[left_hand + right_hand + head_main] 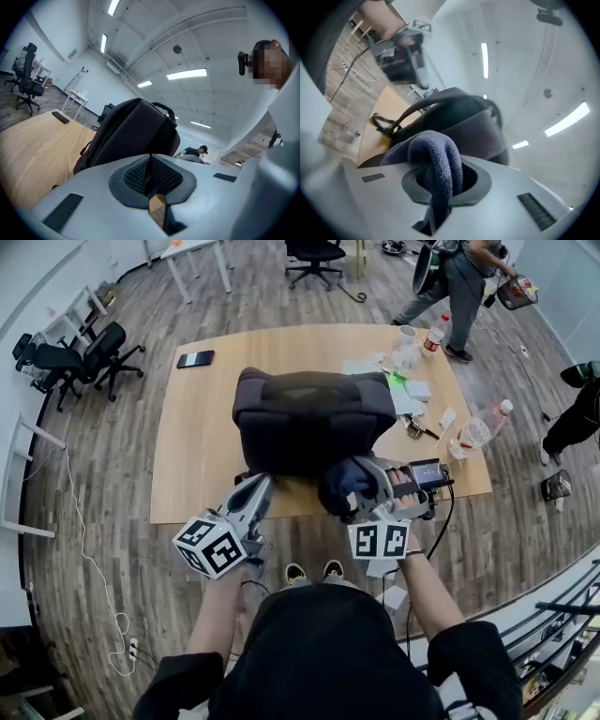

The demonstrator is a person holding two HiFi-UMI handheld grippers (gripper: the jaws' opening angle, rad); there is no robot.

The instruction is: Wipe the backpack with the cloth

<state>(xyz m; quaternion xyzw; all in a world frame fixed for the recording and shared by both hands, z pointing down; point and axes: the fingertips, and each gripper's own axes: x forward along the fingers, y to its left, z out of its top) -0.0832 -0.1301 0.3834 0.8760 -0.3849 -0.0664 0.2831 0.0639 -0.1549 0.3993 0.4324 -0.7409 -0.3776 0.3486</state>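
Note:
A dark backpack (309, 418) stands upright in the middle of the wooden table (202, 456). My right gripper (367, 486) is shut on a bunched dark blue cloth (343, 482), which is pressed against the backpack's near side, low on the right. In the right gripper view the cloth (438, 164) loops out between the jaws, with the backpack (464, 124) just behind it. My left gripper (260, 486) sits at the backpack's near lower left corner. Its pads (161, 176) meet, nothing seen between them, and the backpack (131, 136) rises just ahead.
A black phone (195, 359) lies at the table's far left. Bottles (478, 432), cups and papers (405, 395) crowd the right side. Office chairs (89, 357) stand to the left, another (314, 254) beyond the table. A person (459, 282) stands at the far right.

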